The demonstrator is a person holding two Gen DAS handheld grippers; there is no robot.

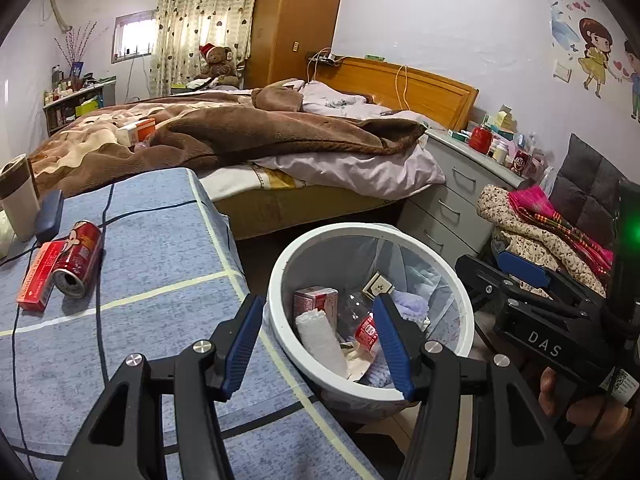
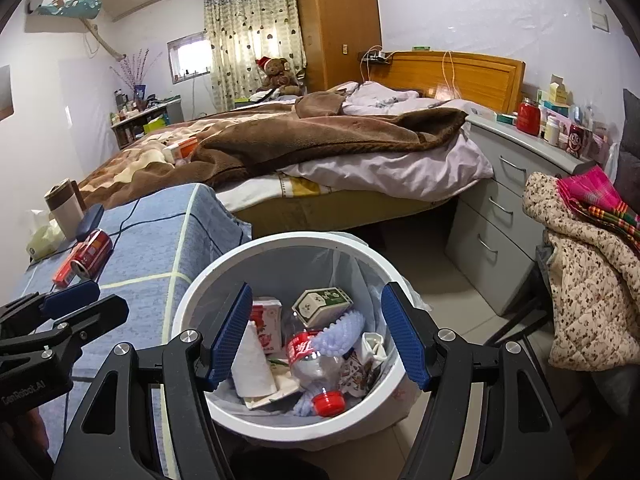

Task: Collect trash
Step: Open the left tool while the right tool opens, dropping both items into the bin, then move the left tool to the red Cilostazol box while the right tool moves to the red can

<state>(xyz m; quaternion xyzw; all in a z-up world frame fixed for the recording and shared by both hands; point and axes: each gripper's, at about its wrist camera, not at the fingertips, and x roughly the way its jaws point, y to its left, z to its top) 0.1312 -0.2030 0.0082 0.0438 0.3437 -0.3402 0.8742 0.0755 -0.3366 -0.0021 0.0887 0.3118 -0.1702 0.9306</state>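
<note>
Both the left tongs (image 1: 316,344) and right tongs (image 2: 316,336) hang parted and empty over the bin (image 2: 192,304), seemingly placed for dropping, while the red can (image 1: 78,258) waits on the worktop (image 1: 160,248).

We hold our left gripper (image 1: 316,344) pointing downward, its jaws apart with nothing between the pads. Our right gripper (image 2: 316,336) also points downward, jaws wide and empty. Our right hand (image 1: 580,404) grips its handle.
</note>
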